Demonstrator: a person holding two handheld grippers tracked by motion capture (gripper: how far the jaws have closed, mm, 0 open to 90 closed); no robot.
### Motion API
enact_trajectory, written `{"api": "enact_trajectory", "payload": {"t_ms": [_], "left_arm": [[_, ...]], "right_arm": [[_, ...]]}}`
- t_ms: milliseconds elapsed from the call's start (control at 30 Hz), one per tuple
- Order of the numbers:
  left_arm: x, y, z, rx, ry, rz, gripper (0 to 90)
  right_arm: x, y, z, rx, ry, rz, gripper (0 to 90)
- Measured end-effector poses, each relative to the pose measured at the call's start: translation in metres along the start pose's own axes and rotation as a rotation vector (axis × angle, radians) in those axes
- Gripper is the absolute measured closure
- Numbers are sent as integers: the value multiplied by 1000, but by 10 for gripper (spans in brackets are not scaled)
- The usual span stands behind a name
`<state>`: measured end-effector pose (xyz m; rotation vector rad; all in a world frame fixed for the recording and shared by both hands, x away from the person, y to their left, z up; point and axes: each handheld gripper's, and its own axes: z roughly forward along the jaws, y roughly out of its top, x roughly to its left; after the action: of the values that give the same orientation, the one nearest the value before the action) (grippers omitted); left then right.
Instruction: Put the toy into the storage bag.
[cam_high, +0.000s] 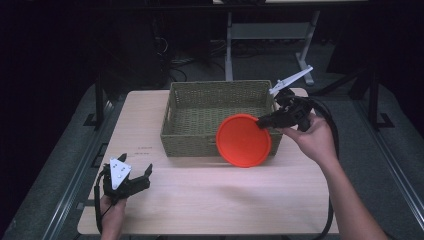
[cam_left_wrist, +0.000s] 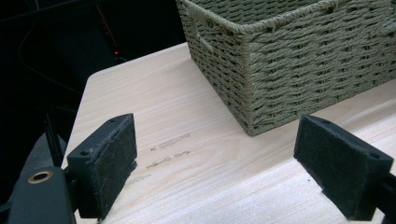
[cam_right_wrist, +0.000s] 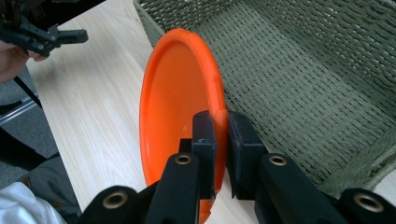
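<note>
A rectangular olive-green woven basket (cam_high: 200, 117) sits toward the far middle of the pale wooden table (cam_high: 210, 195), its inside bare in the high view. The right gripper (cam_high: 261, 120) is clamped on the right rim of a round orange plastic plate (cam_high: 243, 140), one black pad on each face of the rim, as the right gripper view shows up close. The plate is held on edge and tilted, in front of the basket's near right corner, covering part of the near wall and raised off the table. In the right gripper view the plate (cam_right_wrist: 180, 107) stands between the table on the left and the basket's woven floor (cam_right_wrist: 303, 79) on the right. The left gripper (cam_high: 134, 172) rests low at the near left corner of the table, well apart from the basket, its jaws spread wide with nothing between them; in the left gripper view the basket's corner (cam_left_wrist: 252, 74) rises beyond the open pads (cam_left_wrist: 109, 163).
</note>
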<state>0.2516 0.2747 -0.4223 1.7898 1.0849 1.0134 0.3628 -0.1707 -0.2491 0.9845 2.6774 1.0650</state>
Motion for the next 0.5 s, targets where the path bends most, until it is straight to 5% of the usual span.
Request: {"api": "enact_trajectory", "payload": {"t_ms": [500], "left_arm": [[0, 0, 0, 0, -1, 8, 127]], "right_arm": [[-12, 22, -2, -17, -11, 23, 820]]}}
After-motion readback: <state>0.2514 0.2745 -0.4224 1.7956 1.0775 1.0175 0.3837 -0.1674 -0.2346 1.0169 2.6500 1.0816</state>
